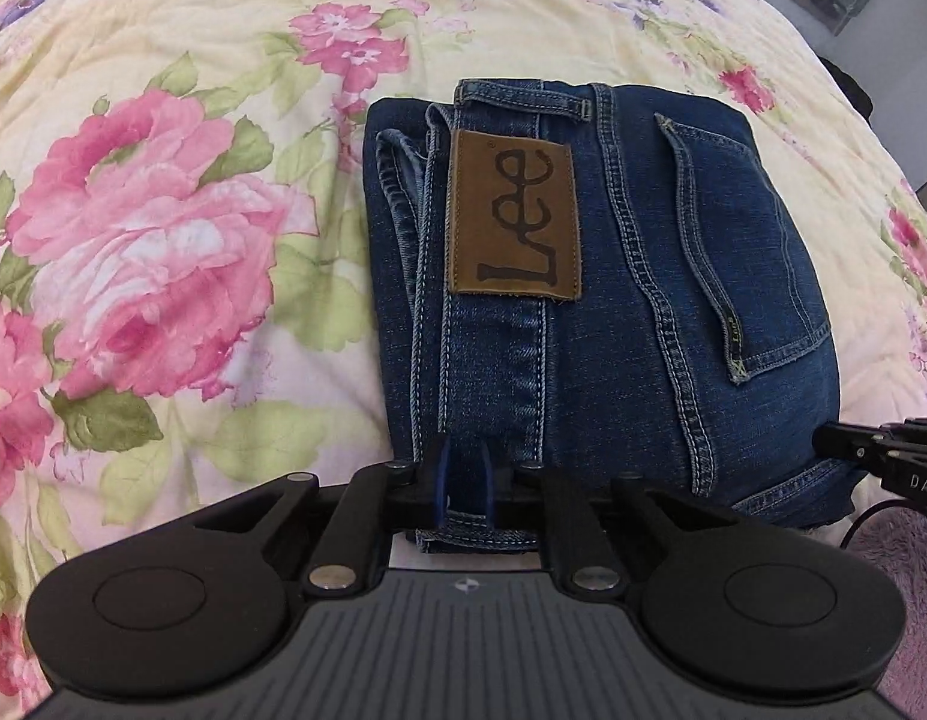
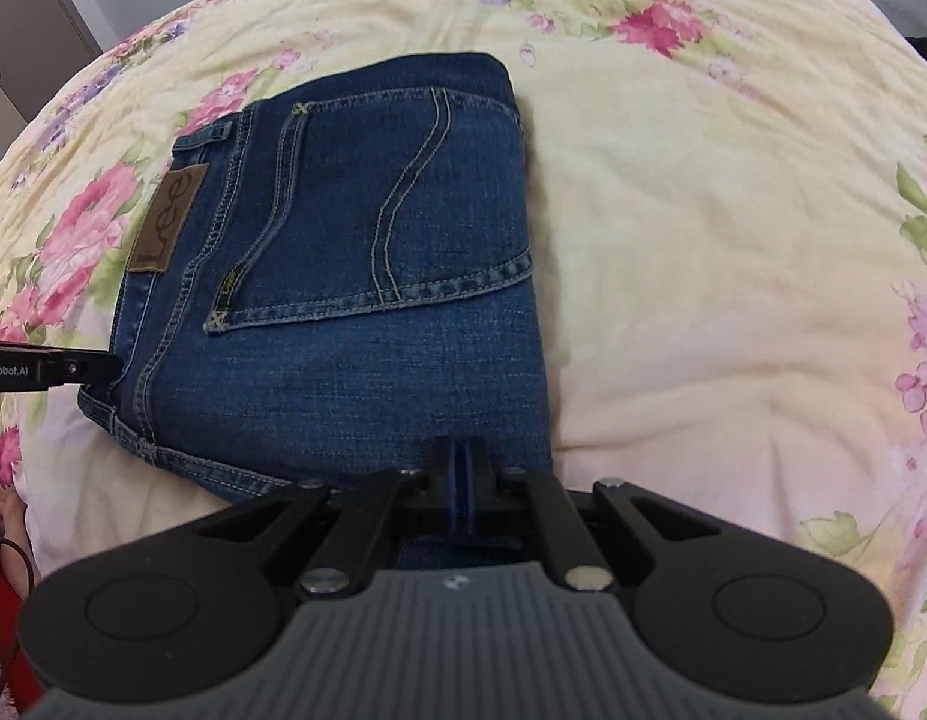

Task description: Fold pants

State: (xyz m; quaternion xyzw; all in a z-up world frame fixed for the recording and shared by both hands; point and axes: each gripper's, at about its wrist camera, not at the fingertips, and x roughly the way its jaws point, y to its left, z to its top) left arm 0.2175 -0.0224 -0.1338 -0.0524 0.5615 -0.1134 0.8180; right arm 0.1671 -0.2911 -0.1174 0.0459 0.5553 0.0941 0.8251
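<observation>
Blue jeans (image 1: 613, 300) lie folded into a compact stack on the floral bedspread, back pocket and brown Lee patch (image 1: 514, 219) facing up. My left gripper (image 1: 465, 468) sits at the near edge of the stack by the waistband, its fingers a small gap apart with denim between them. My right gripper (image 2: 461, 462) is at the near edge on the pocket side of the jeans (image 2: 343, 276), fingers closed together on the denim edge. Each gripper's tip shows in the other's view: the right one (image 1: 871, 450), the left one (image 2: 73, 369).
The cream bedspread (image 2: 703, 240) with pink flowers spreads around the jeans. A pink fuzzy fabric (image 1: 907, 552) and a black cable lie at the bed's near edge. A cabinet (image 2: 19, 30) stands at the far left.
</observation>
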